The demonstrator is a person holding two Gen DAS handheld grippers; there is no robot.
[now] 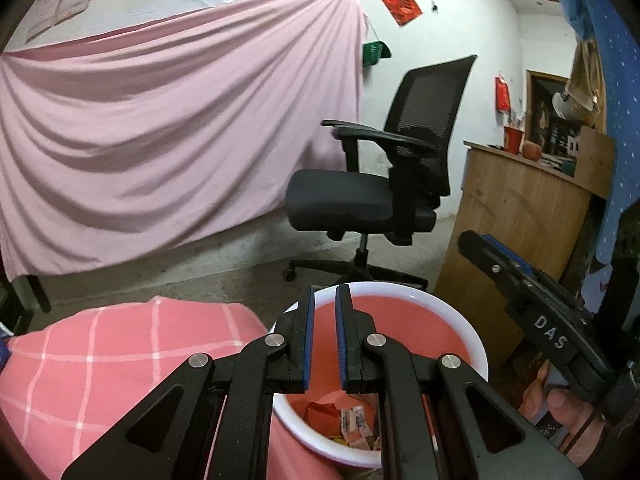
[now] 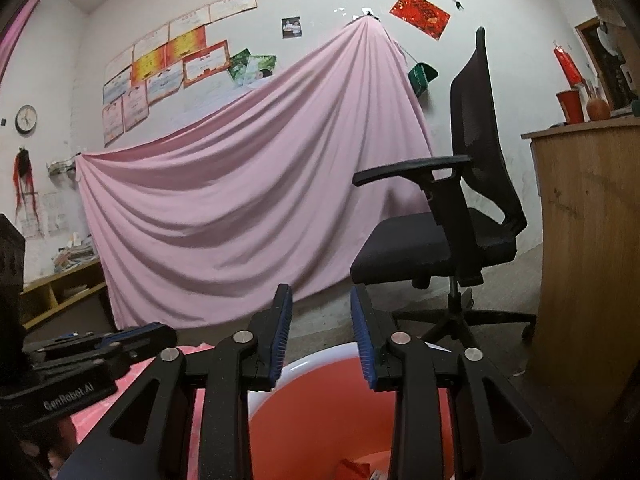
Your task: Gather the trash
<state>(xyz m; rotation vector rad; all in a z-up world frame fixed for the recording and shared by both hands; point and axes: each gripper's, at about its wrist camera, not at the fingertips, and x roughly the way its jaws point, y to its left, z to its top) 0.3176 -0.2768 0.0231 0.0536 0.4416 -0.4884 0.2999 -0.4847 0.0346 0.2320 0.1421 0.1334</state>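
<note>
Empty parted right claw (image 2: 322,300) above bin (image 2: 320,408)

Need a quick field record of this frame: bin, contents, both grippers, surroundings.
bin: red bin with white rim, beside the pink checked cloth
contents: small wrappers and red scraps at the bottom
left gripper: shut, nothing between pads, over the bin
right gripper: open, empty, over the bin
behind: office chair, pink sheet, wooden counter

Both wrist cams look fwd along their claws, close above the bin (image 1: 460,320), sharing the pink sheet (image 2: 240,200) & office chair (image 1: 400,184) beyond.
</note>
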